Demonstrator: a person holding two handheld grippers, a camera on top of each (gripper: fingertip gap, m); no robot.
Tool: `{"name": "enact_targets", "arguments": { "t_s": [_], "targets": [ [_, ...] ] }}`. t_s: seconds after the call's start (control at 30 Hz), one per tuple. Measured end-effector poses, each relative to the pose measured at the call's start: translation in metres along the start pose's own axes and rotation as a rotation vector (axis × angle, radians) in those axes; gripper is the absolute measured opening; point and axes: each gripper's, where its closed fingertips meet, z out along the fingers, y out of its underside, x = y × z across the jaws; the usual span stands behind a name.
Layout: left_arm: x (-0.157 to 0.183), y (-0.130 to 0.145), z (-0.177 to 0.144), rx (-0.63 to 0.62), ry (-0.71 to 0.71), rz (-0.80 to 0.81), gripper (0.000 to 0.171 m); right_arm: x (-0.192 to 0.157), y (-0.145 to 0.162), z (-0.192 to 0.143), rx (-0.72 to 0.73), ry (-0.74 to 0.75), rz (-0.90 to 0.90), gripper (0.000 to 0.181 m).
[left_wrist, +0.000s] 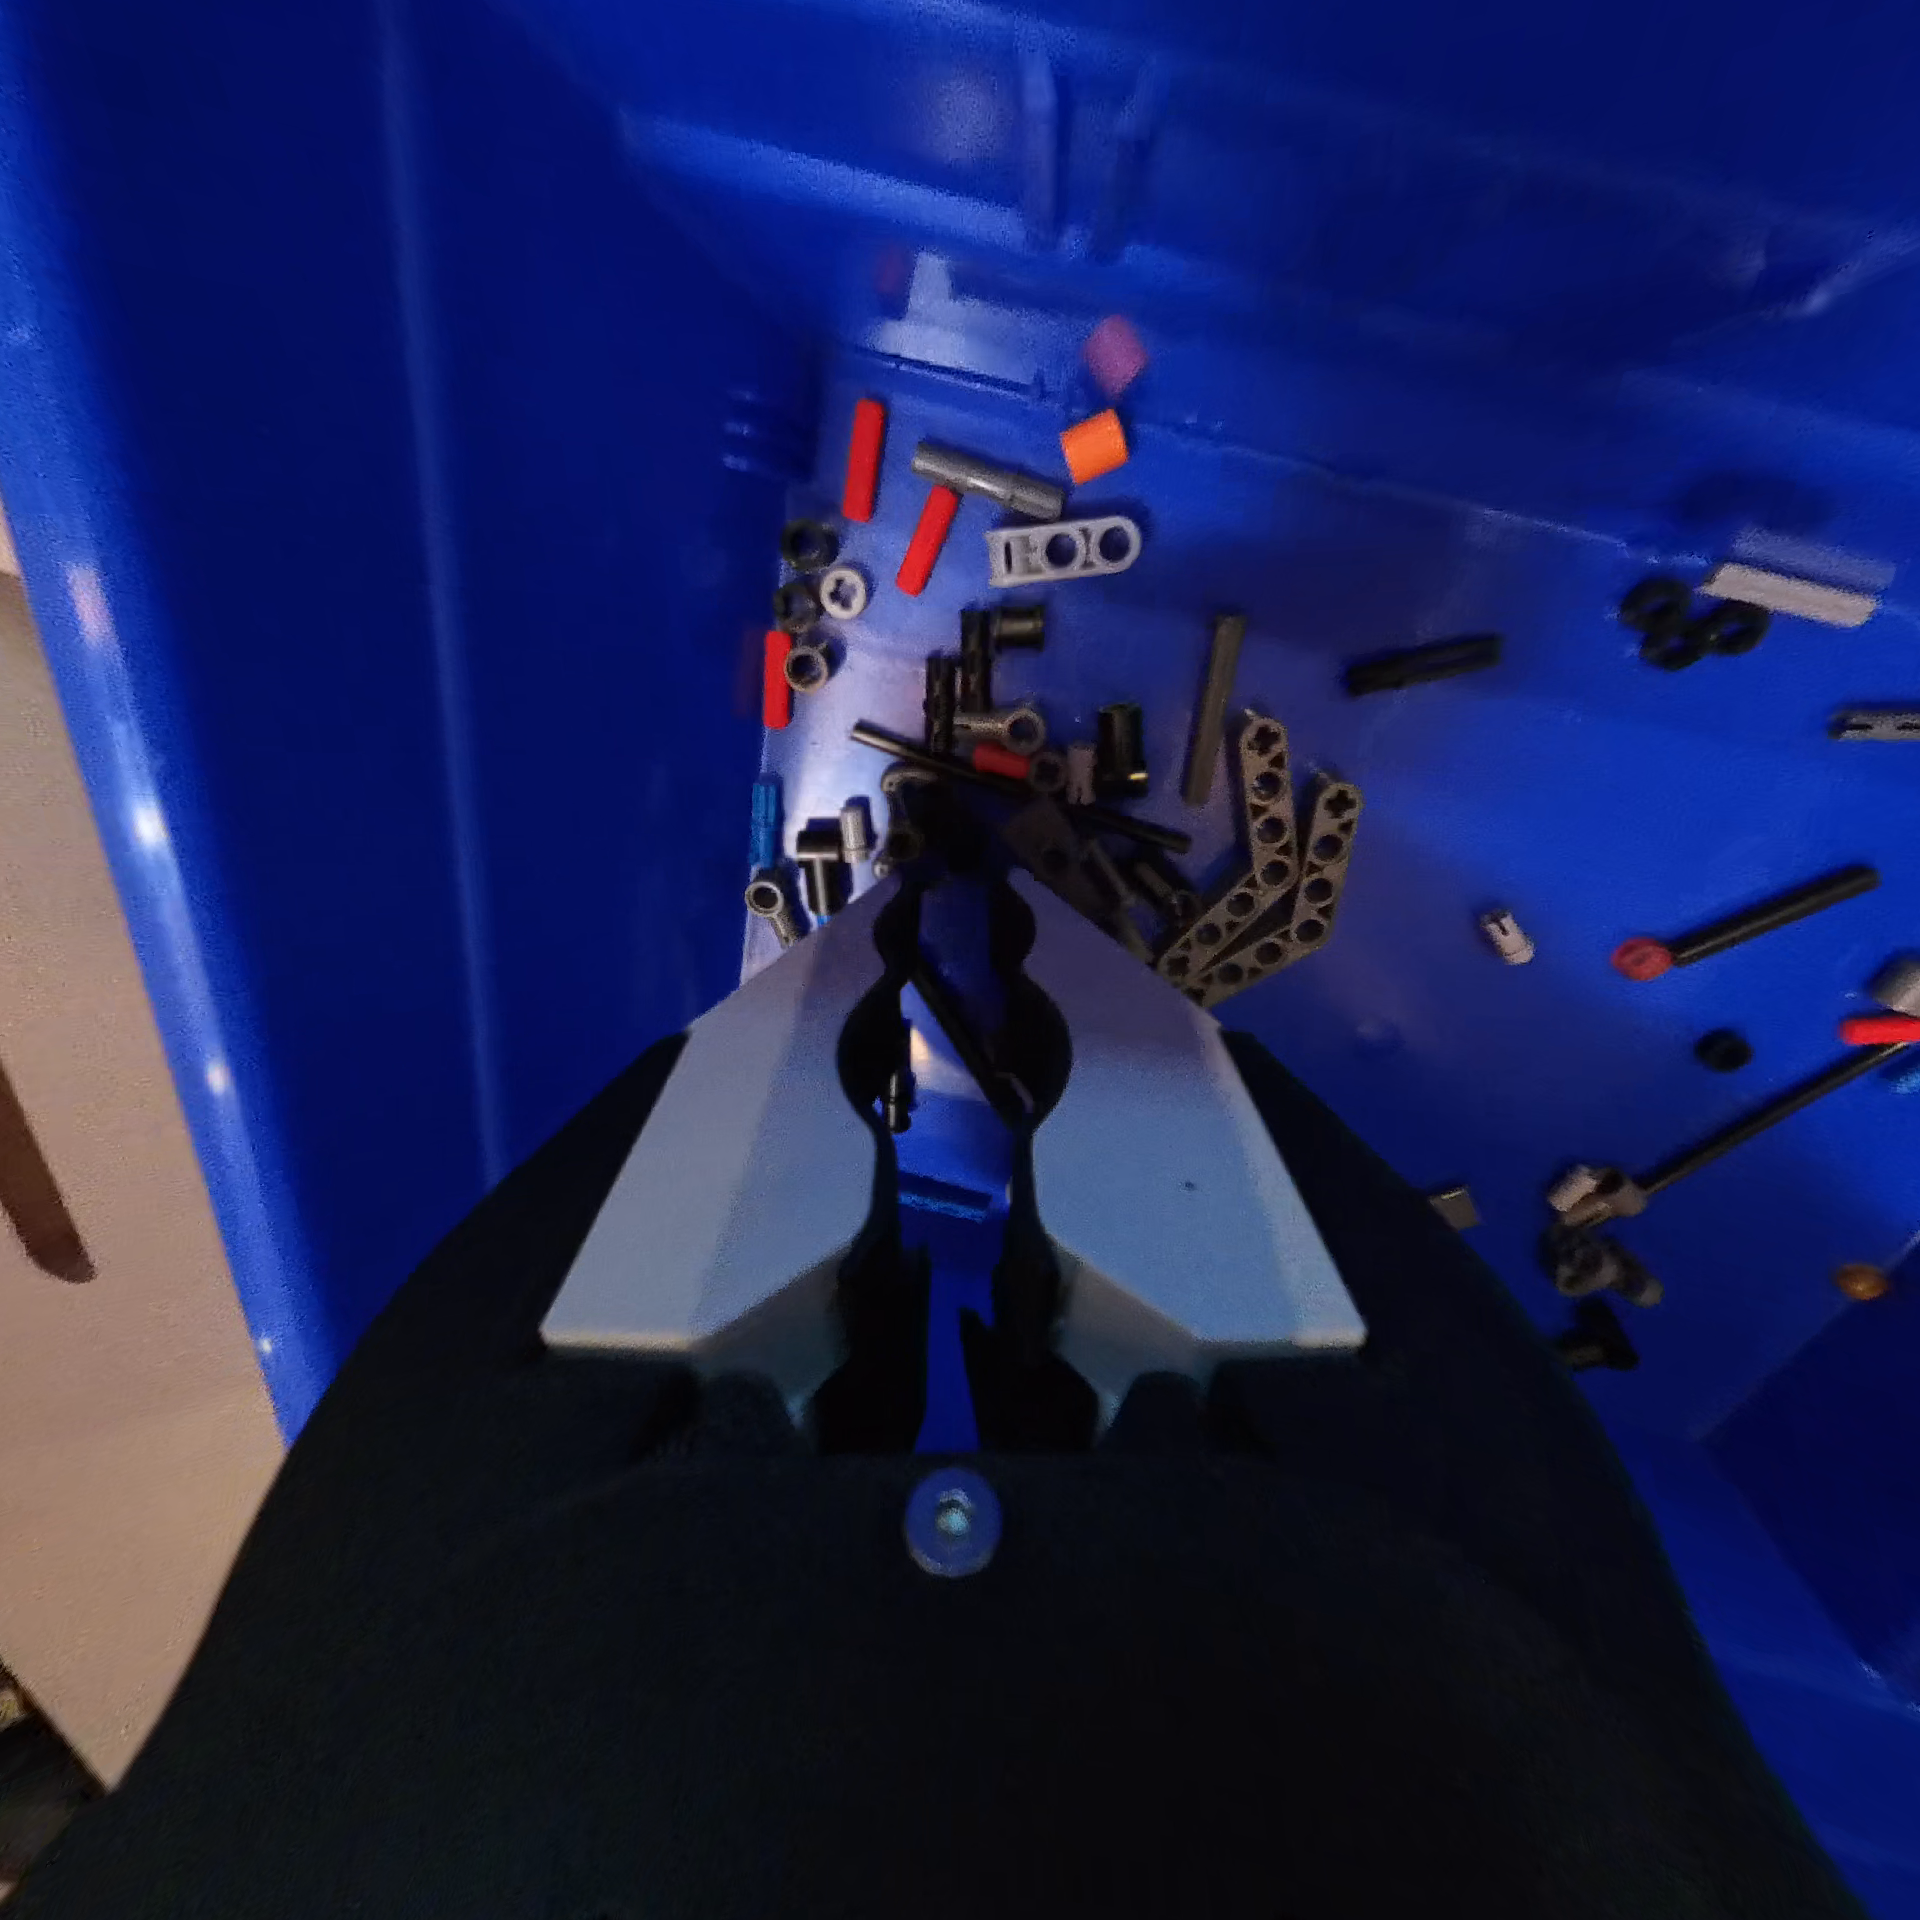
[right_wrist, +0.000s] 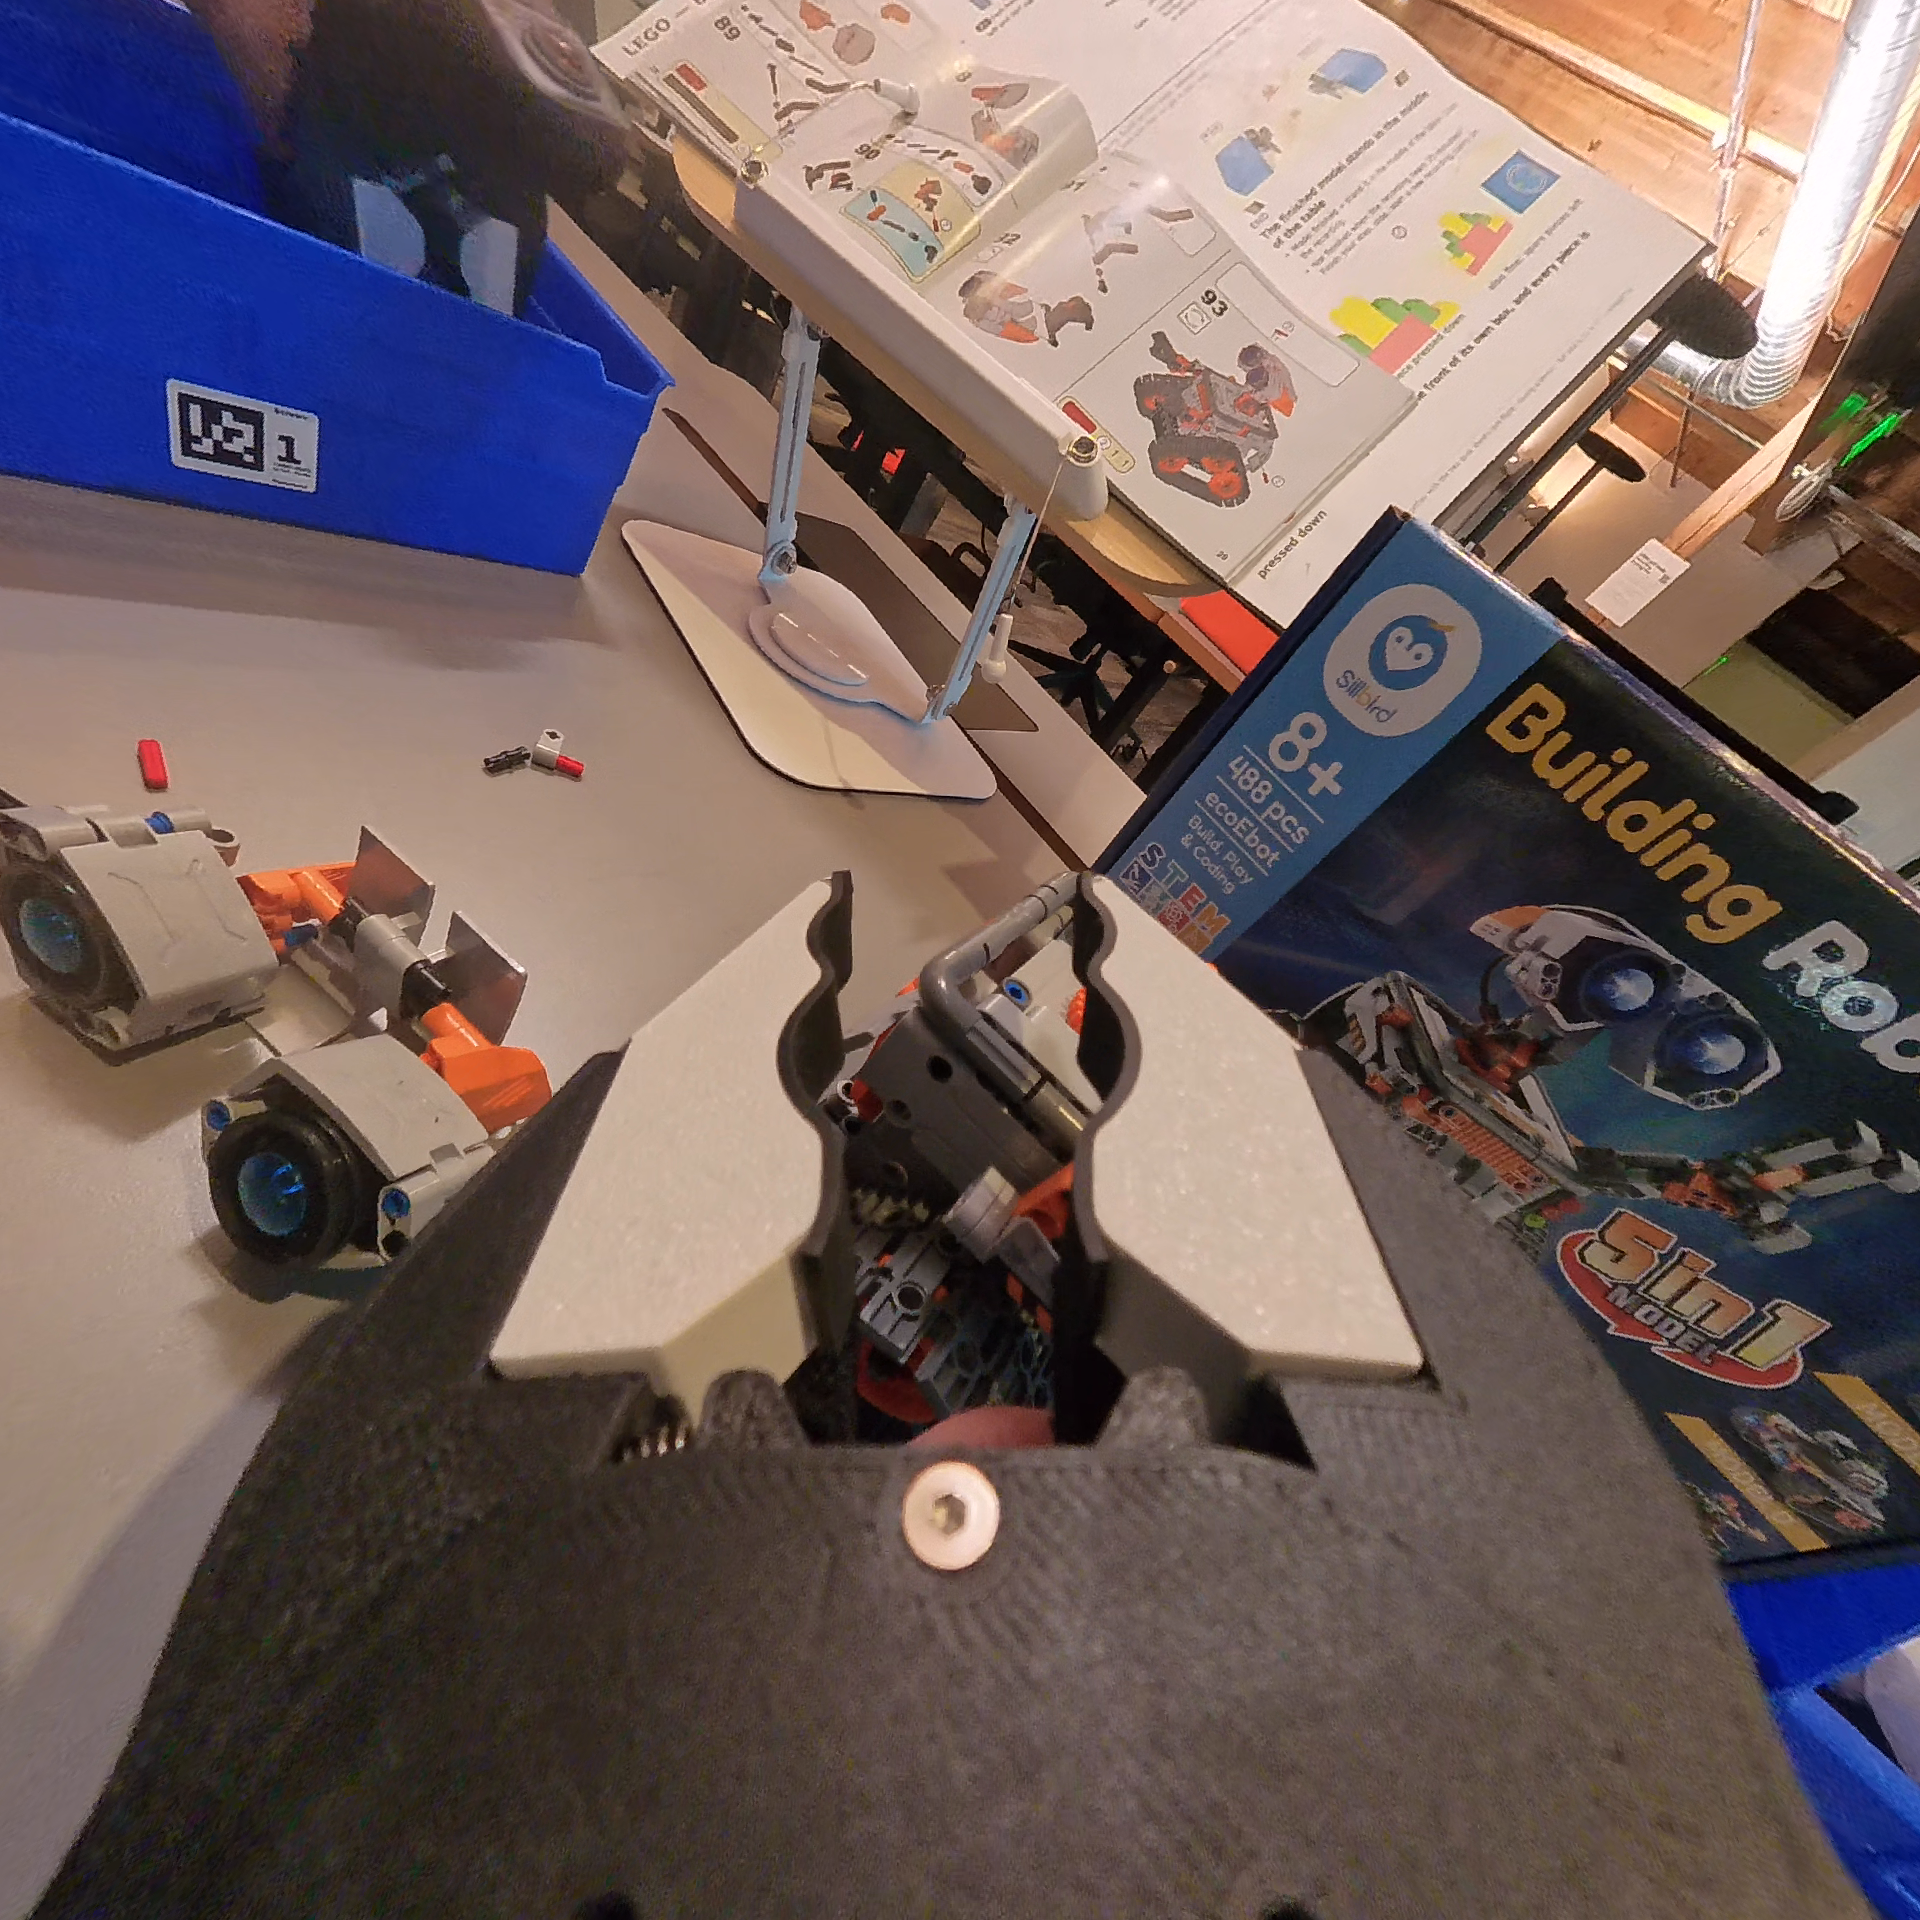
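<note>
My left gripper (left_wrist: 954, 883) is down inside a blue bin (left_wrist: 416, 623), its tips in a pile of small black, grey and red building parts (left_wrist: 987, 748). Its jaws stand narrow around a small black part (left_wrist: 951, 847); a thin black axle (left_wrist: 966, 1023) shows in the gap. My right gripper (right_wrist: 961, 904) is shut on a grey and orange brick-built model (right_wrist: 935, 1081) with a bent grey tube on top, held above the grey table (right_wrist: 312, 675). The left gripper also shows far off in the right wrist view (right_wrist: 436, 229), inside the blue bin (right_wrist: 416, 416).
Two grey and orange sub-assemblies with blue lenses (right_wrist: 135, 935) (right_wrist: 343, 1143) lie on the table at the left. Loose small parts (right_wrist: 535, 761) and a red piece (right_wrist: 152, 764) lie beyond. An open instruction booklet on a white stand (right_wrist: 1039, 260) and a printed kit box (right_wrist: 1507, 987) stand ahead and right. About 40 cm separates my left fingertips from my right. The red piece (right_wrist: 152, 764) is about 20 cm from my right fingertips.
</note>
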Motion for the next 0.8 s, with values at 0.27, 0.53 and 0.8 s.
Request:
{"name": "enact_targets", "arguments": {
  "t_s": [0.27,0.53,0.8],
  "targets": [
    [-0.003,-0.014,0.001,0.064,0.016,-0.057,0.017,0.002,-0.001,-0.002,0.006,-0.002,0.008,0.04],
    [-0.006,-0.021,0.003,0.084,-0.025,-0.043,0.016,0.002,-0.001,-0.001,0.007,-0.005,0.007,0.041],
    [-0.008,-0.022,-0.002,0.1,-0.07,-0.05,0.006,0.002,-0.002,-0.002,0.008,-0.003,0.002,0.041]
  ]
}}
